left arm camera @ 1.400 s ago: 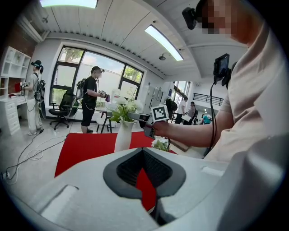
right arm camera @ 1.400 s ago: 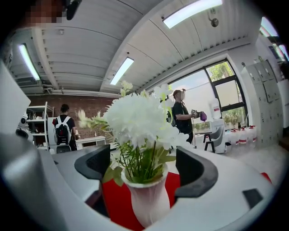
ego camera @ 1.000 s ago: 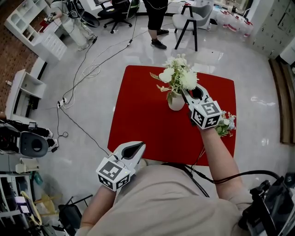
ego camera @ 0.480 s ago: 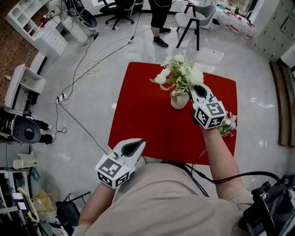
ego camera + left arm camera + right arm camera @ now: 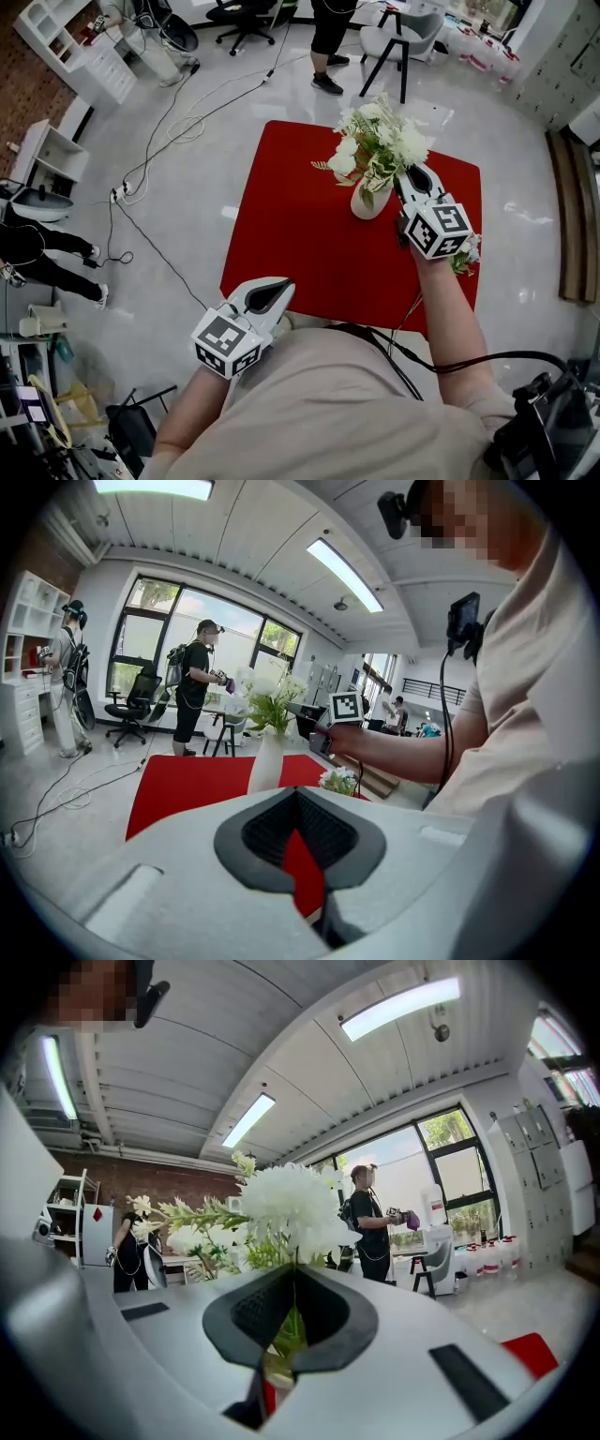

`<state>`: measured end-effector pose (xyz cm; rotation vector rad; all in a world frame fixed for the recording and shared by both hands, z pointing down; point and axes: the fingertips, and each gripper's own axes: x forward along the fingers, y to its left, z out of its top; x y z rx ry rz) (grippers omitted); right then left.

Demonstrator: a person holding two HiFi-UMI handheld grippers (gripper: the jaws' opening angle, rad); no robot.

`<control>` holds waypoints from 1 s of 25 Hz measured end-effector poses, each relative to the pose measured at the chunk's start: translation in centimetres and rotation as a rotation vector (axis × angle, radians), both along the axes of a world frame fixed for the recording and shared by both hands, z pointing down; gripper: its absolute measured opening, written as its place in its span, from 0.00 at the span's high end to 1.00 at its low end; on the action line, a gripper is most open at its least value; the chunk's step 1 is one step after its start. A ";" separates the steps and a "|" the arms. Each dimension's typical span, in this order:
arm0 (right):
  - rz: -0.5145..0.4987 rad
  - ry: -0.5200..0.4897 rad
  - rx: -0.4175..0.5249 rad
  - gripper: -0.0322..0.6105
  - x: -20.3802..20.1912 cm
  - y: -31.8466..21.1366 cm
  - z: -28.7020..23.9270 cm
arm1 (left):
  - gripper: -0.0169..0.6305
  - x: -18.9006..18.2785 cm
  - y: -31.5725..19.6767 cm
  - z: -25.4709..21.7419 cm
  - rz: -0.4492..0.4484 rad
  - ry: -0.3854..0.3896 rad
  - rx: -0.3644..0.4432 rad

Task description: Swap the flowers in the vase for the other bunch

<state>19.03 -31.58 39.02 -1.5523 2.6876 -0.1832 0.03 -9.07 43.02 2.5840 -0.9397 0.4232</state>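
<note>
Risen slightly, the right gripper [image 5: 405,178] has its jaws clamped on the white-and-green flower bunch [image 5: 380,141], seemingly still in the white ceramic vase [image 5: 368,202]; the left gripper [image 5: 279,289] has its jaws together, empty.

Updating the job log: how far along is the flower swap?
Done: nothing swapped yet. In hand: right gripper has its jaws shut on the flowers, still in the vase. Remaining: lift them out, put in the other bunch lying on the red table.

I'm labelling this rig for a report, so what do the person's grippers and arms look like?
Both the left gripper and right gripper are white moulded shells with black ribbed pads lining the jaws. Each carries a cube of black-and-white square markers. A black cable runs by the right arm. The person wears a beige shirt, forearms bare.
</note>
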 end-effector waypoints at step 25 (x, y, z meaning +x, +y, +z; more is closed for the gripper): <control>0.032 -0.050 0.159 0.92 -2.2 1.4 -10.2 | 0.96 -4.1 1.1 0.1 0.019 0.052 0.027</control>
